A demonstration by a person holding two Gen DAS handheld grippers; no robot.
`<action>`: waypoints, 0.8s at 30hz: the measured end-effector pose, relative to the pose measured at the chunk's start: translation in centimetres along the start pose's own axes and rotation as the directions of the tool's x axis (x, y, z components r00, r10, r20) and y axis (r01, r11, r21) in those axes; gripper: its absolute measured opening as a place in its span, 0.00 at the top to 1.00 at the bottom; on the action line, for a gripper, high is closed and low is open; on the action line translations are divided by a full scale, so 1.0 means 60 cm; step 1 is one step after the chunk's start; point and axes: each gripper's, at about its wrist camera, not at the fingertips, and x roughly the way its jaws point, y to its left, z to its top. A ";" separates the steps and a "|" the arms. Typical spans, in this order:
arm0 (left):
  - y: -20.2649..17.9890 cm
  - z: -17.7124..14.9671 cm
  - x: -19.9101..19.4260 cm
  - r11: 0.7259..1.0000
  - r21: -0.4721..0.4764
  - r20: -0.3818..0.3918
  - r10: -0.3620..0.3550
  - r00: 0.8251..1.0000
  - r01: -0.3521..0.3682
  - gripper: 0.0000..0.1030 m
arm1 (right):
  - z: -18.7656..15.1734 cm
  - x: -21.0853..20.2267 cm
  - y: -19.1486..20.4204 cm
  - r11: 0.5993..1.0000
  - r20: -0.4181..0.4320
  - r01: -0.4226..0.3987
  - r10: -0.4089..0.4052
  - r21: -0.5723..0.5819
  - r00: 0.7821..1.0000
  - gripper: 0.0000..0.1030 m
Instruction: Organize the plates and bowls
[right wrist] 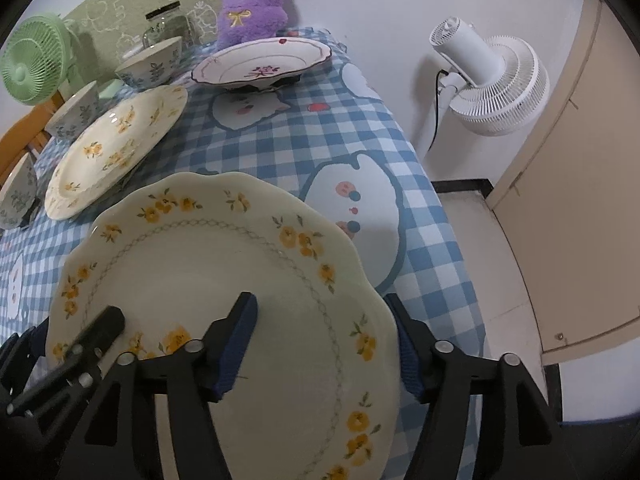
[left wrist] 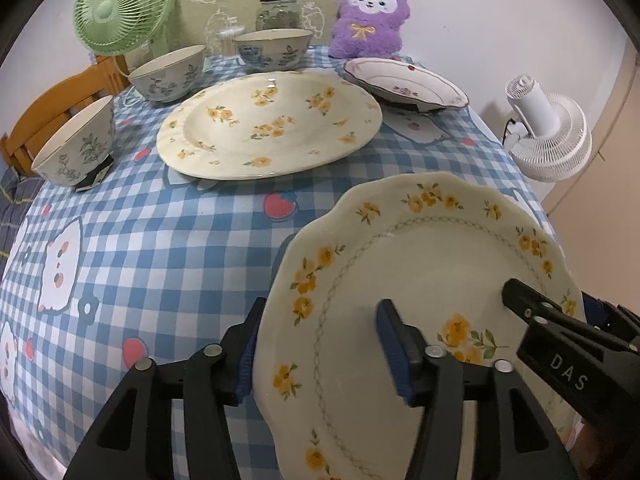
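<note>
Scalloped plate (left wrist: 432,264), glossy cream ceramic, lies on checked tablecloth (left wrist: 160,248).

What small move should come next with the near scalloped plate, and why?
Probably close both grippers on the scalloped plate. The left gripper and right gripper each straddle an opposite rim, with a gap visible at the pads, so it seems not yet clamped. The big floral plate lies beyond, a likely stacking spot.

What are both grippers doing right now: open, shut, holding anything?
Left gripper: open, jaws straddling the near plate's left rim, pads not pressing.
Right gripper: open, jaws straddling the same plate's right rim, not clamped.
</note>
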 end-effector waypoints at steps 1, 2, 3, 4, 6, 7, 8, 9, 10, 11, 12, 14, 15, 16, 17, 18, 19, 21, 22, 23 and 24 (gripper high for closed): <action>-0.003 0.000 0.000 1.000 0.015 -0.005 -0.007 1.000 0.007 0.37 | 0.001 0.000 0.000 1.000 -0.002 0.000 0.000 0.004 1.000 0.33; -0.005 0.001 0.000 1.000 0.022 -0.004 -0.010 1.000 0.010 0.32 | 0.001 0.000 -0.001 1.000 -0.006 -0.005 0.005 0.009 1.000 0.33; -0.007 0.000 -0.003 0.999 0.028 0.002 -0.015 1.000 0.015 0.29 | 0.001 0.000 -0.002 1.000 -0.011 -0.012 0.012 0.016 1.000 0.33; -0.009 0.000 -0.008 0.999 0.036 0.010 -0.018 1.000 0.018 0.24 | 0.001 -0.003 -0.003 1.000 -0.011 -0.014 0.015 0.019 1.000 0.33; -0.011 0.002 -0.014 0.999 0.036 0.011 -0.021 1.000 0.020 0.23 | 0.003 -0.016 -0.001 1.000 0.019 0.011 -0.011 0.008 1.000 0.33; -0.009 0.003 -0.016 0.999 0.031 0.007 -0.024 1.000 0.024 0.22 | 0.004 -0.021 0.001 1.000 0.032 0.023 -0.023 -0.001 0.999 0.32; -0.008 0.005 -0.018 0.999 0.025 0.003 -0.028 1.000 0.028 0.22 | 0.007 -0.028 0.003 0.999 0.044 0.034 -0.033 -0.012 0.998 0.31; -0.005 0.007 -0.020 0.999 0.020 0.002 -0.030 1.000 0.030 0.22 | 0.010 -0.034 0.004 0.999 0.054 0.036 -0.035 -0.018 0.998 0.30; -0.002 0.009 -0.024 0.999 0.016 0.004 -0.033 0.999 0.033 0.22 | 0.012 -0.040 0.005 0.999 0.061 0.033 -0.032 -0.020 0.998 0.30; 0.000 0.013 -0.030 0.999 0.016 0.010 -0.033 0.999 0.033 0.22 | 0.015 -0.046 0.006 0.999 0.068 0.029 -0.028 -0.019 0.997 0.30; 0.001 0.015 -0.035 0.999 0.018 0.016 -0.032 0.999 0.031 0.22 | 0.018 -0.052 0.007 1.000 0.075 0.025 -0.023 -0.017 0.997 0.30; 0.005 0.021 -0.049 0.999 0.024 0.032 -0.033 0.999 0.032 0.20 | 0.025 -0.067 0.012 1.000 0.092 0.014 -0.013 -0.015 0.996 0.25; 0.005 0.025 -0.056 0.999 0.025 0.040 -0.035 0.999 0.034 0.20 | 0.027 -0.073 0.015 1.000 0.102 0.009 -0.007 -0.016 0.995 0.24; 0.007 0.028 -0.065 0.999 0.027 0.049 -0.037 0.998 0.036 0.20 | 0.029 -0.080 0.019 1.000 0.112 0.004 -0.002 -0.019 0.994 0.23; 0.008 0.031 -0.071 0.999 0.029 0.055 -0.038 0.998 0.036 0.20 | 0.032 -0.090 0.025 1.000 0.126 -0.002 0.005 -0.024 0.992 0.22; 0.010 0.034 -0.078 0.999 0.030 0.061 -0.038 0.997 0.037 0.20 | 0.034 -0.096 0.031 1.000 0.132 -0.006 0.009 -0.027 0.991 0.22; 0.012 0.036 -0.085 0.999 0.031 0.065 -0.039 0.997 0.037 0.20 | 0.037 -0.103 0.037 0.999 0.138 -0.011 0.015 -0.031 0.990 0.22; 0.018 0.044 -0.100 0.999 0.027 0.069 -0.034 0.997 0.032 0.19 | 0.041 -0.119 0.048 0.999 0.154 -0.022 0.027 -0.035 0.988 0.21; 0.020 0.047 -0.106 0.999 0.030 0.069 -0.024 0.997 0.022 0.19 | 0.043 -0.127 0.053 0.999 0.160 -0.026 0.032 -0.036 0.987 0.21; 0.024 0.051 -0.115 0.999 0.033 0.070 -0.016 0.997 0.013 0.18 | 0.045 -0.134 0.059 0.999 0.162 -0.031 0.037 -0.036 0.986 0.20; 0.027 0.053 -0.121 0.999 0.030 0.073 -0.015 0.997 0.013 0.18 | 0.048 -0.143 0.063 0.999 0.167 -0.043 0.048 -0.031 0.985 0.20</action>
